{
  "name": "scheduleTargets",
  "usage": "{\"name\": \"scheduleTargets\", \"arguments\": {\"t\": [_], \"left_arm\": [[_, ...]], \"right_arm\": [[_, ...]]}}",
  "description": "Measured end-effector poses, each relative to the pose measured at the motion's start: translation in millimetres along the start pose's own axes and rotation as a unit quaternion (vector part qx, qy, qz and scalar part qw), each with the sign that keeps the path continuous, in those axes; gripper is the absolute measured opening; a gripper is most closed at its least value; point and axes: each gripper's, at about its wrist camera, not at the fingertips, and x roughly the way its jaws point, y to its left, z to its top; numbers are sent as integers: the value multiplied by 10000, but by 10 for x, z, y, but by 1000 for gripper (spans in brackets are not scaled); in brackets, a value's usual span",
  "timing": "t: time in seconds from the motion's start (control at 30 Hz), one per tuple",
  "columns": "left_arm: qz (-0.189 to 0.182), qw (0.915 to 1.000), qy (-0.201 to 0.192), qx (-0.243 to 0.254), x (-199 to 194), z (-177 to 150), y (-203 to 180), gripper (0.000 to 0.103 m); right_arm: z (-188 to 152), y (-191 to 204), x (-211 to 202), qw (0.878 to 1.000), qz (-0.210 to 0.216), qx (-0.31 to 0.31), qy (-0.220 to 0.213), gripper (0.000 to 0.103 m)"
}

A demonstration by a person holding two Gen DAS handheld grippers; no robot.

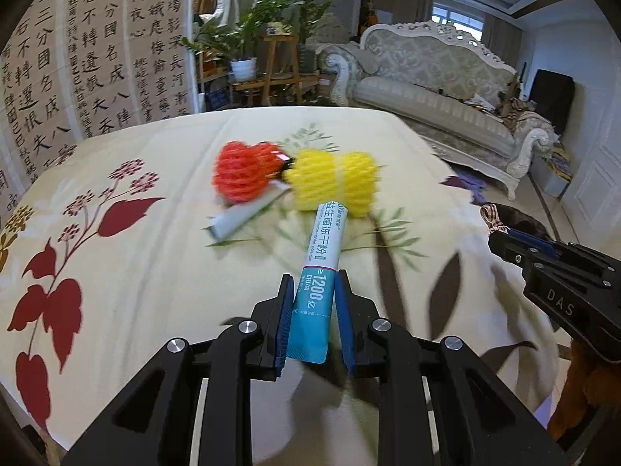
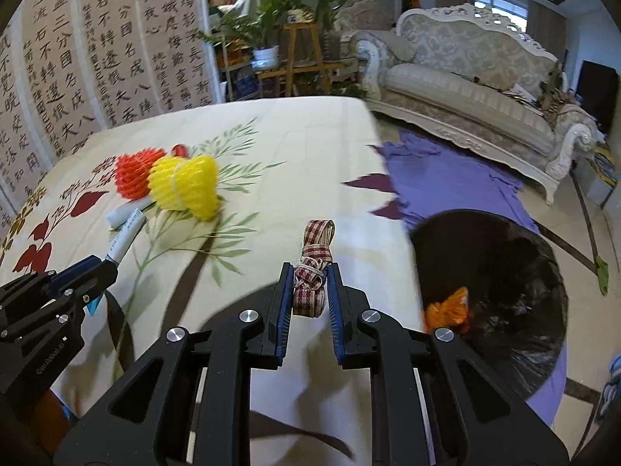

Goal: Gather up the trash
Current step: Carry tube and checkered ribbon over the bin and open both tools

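Left gripper [image 1: 312,277] clamps a teal-and-white powder sachet [image 1: 320,256] pointing far; right gripper [image 2: 308,272] pinches a bunched red-checked ribbon [image 2: 312,268] above the worktop [image 2: 271,136].

My table, floral cloth [image 1: 155,272]. Yellow foam net [image 1: 333,182] sits mid-table; orange foam net [image 1: 244,174] touches its left side, a white packet [image 1: 240,219] just in front of the orange one.

A home living room: ornate sofa [image 1: 438,77], potted plants [image 1: 248,39], calligraphy wall [image 1: 77,58].
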Motion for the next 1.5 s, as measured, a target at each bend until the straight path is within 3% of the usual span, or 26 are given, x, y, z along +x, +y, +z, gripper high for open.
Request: {"name": "scheduleTargets", "arguments": {"t": [0.6,1.1,1.5], "left_arm": [[-849,9931,-223,783,165,219,-1168,23],[-869,9889,-153,1198,523,380,-1732,23],[-848,9879,63,1296,788,448,-1934,23]], "right_arm": [[-200,-1011,-257,9924,-895,814,-246,17],[-231,-1387,-106,9890,-944,1115,-233,17],[-205,-1616,75,9868,-981,1273,-179,18]]}}
